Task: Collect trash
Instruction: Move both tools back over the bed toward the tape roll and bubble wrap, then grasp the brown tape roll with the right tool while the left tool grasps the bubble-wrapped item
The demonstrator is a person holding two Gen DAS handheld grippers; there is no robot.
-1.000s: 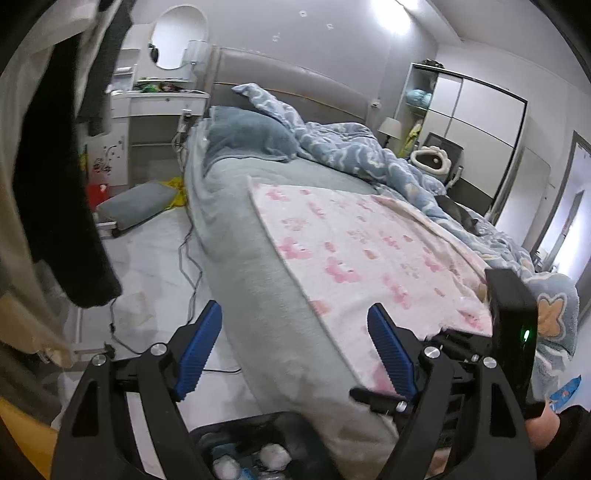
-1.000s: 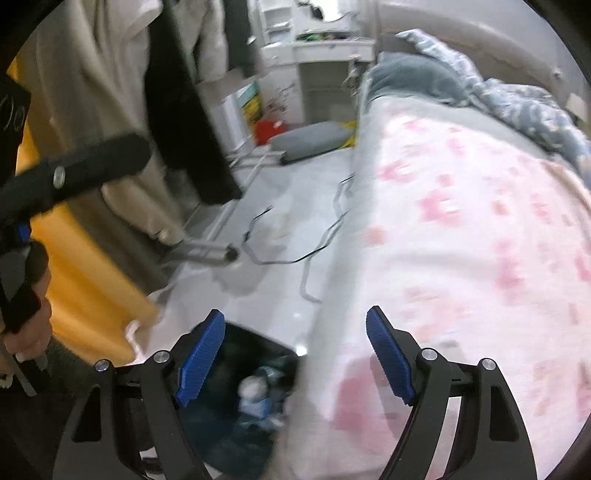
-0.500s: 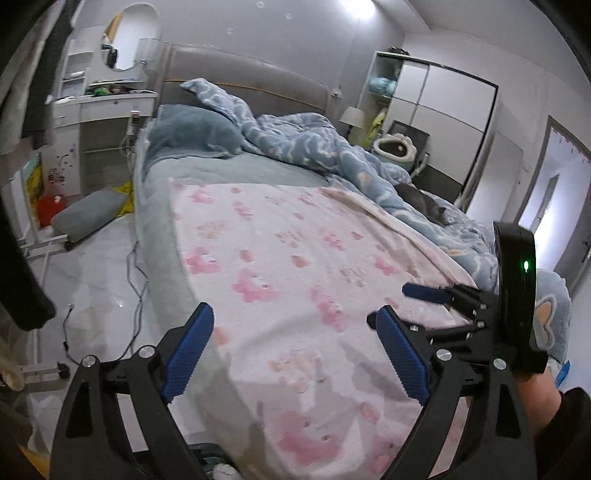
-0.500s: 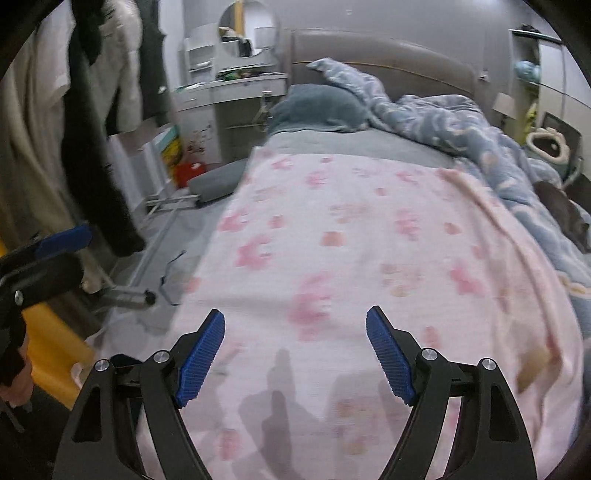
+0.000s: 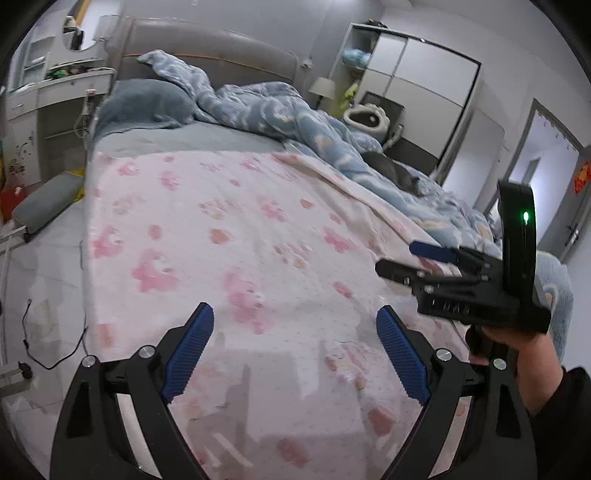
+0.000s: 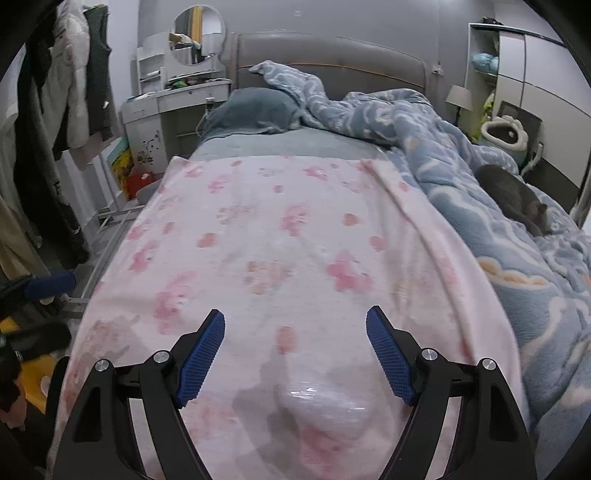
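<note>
Plastic wrap [image 6: 325,404], clear and crumpled: lies on the near end of the pink blanket [image 6: 295,229], low in the right wrist view, between the two arms of the right gripper [image 6: 295,314] and nearer than its blue pads, touching neither. Not clearly made out in the left wrist view.

Right gripper: jaws spread wide, nothing between the pads, hovering over the blanket. In the left wrist view seen from the side at the right, green light lit on its body, held from below by the right hand [image 5: 517,339].

Left gripper [image 5: 295,314]: jaws likewise wide apart and empty, over the near left part of the blanket, just beside the bed edge. Shows only as a blurred blue pad at the far left edge of the right wrist view.

Blanket spread flat over the left half of the bed. Blue duvet [image 6: 461,206] bunched along the right half and up to the headboard [image 6: 332,51]. Grey-blue pillow [image 6: 255,107] at the far end. Dark grey furry shape [image 6: 517,192] on the duvet, far right. Dresser [image 6: 177,99] with round mirror [image 6: 199,35] far left, clothes [image 6: 74,92] hanging at left, wardrobe [image 6: 535,74] far right. Black cable [image 5: 48,347] on the floor left of the bed.
</note>
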